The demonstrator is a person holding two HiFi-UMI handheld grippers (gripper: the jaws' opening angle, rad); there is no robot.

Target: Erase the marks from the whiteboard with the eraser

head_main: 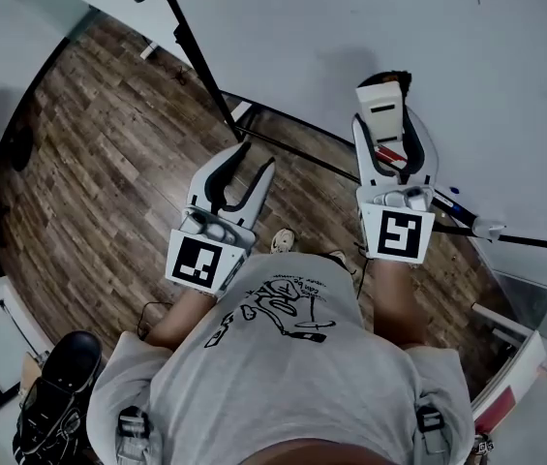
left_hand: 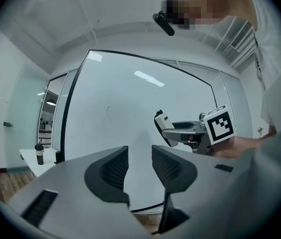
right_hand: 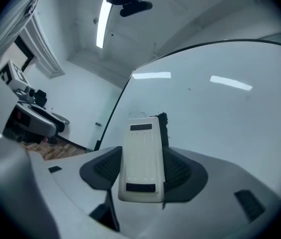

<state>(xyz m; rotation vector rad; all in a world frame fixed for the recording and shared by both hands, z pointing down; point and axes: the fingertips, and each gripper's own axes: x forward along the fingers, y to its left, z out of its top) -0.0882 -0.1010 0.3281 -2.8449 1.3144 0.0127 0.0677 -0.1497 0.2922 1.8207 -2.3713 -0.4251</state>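
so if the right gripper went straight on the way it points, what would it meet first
Probably the whiteboard; the eraser clamped in the right gripper juts ahead and would touch it first. Depth is unclear.

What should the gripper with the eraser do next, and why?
Probably press the eraser onto the whiteboard and wipe over the faint mark just beyond its tip. The right gripper is shut on it, felt side toward the board.

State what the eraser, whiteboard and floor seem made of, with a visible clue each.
Eraser: likely cream moulded plastic, matte, ribbed back; dark felt-like pad.
Whiteboard: glossy coated panel, bright reflections.
Floor: wood or wood-look planks, grain visible.
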